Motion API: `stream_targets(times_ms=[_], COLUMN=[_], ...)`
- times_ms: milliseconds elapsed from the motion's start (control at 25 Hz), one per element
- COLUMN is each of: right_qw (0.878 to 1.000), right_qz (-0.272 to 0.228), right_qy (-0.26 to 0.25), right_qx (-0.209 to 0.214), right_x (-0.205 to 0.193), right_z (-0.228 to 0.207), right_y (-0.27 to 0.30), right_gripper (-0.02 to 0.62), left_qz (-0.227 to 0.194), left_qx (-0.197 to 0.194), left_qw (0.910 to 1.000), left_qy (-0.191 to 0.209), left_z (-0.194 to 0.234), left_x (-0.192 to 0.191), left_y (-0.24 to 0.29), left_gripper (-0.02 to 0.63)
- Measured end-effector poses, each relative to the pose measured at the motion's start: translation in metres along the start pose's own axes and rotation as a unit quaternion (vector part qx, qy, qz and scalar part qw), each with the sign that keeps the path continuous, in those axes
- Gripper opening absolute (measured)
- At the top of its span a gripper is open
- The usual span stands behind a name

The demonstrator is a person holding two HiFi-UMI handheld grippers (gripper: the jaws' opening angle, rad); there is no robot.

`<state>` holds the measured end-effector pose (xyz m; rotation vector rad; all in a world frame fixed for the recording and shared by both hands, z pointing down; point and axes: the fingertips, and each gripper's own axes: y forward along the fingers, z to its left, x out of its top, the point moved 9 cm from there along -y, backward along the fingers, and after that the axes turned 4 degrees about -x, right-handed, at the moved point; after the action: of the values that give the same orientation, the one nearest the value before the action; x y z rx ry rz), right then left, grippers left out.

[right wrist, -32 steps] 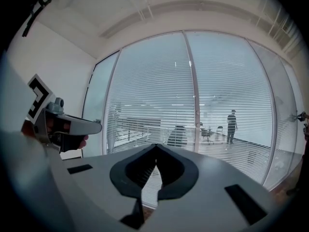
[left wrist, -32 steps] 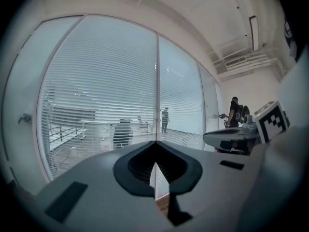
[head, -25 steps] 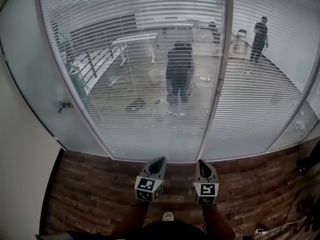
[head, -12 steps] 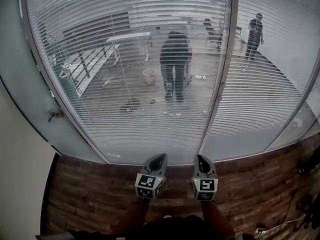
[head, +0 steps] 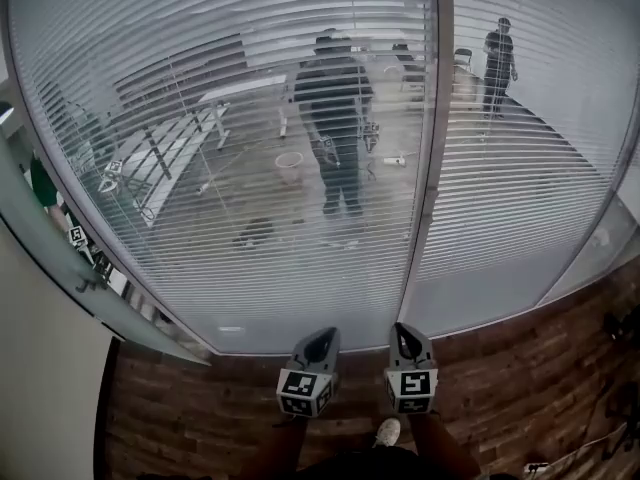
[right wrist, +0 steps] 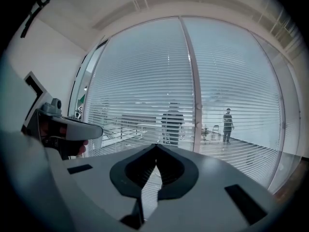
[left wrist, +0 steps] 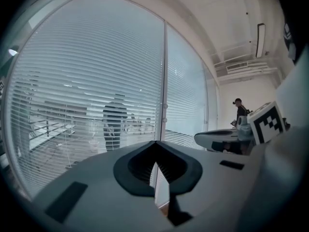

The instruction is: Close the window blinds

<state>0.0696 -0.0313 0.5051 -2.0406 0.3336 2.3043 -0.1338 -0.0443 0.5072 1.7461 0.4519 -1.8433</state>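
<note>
White slatted blinds (head: 250,118) cover a tall curved window; the slats stand tilted apart, so the room beyond shows through. A grey mullion (head: 425,188) splits the panels. A thin pale line (head: 190,133), perhaps a wand or cord, hangs over the left panel. My left gripper (head: 318,343) and right gripper (head: 404,340) point side by side at the window's foot, both shut and empty, apart from the glass. The blinds (left wrist: 87,81) fill the left gripper view beyond the closed left gripper (left wrist: 155,143). In the right gripper view the right gripper (right wrist: 156,145) faces the blinds (right wrist: 145,81).
A brick-patterned floor (head: 520,368) runs under the window. A glass door with a handle (head: 85,283) stands at the left. Behind the glass are a person (head: 335,118) and a second person (head: 497,63). Cables (head: 560,458) lie at lower right.
Both grippers and the head have moved closer to the window, which now fills more of the view. The glass door's edge at the left has come into sight.
</note>
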Motion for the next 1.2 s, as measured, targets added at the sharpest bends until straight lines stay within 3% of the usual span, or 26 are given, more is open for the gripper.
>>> stream_targets(times_ms=[640,1200], right_qw=[1.000,0.999], right_qz=[-0.020,-0.033], right_qy=[0.001,-0.006], right_qx=[0.020,0.030], right_x=[0.018,0.033], right_z=[-0.081,-0.104], right_y=[0.059,0.090], right_gripper=[0.002,0.002], left_qz=[-0.007,-0.011], left_qx=[0.017,0.037], left_qw=[0.9998,0.9991], left_qy=[0.009,0.019], left_z=[-0.015,-0.004], left_x=[0.029,0.044], left_y=[0.094,0.125], left_gripper=[0.000,0.000])
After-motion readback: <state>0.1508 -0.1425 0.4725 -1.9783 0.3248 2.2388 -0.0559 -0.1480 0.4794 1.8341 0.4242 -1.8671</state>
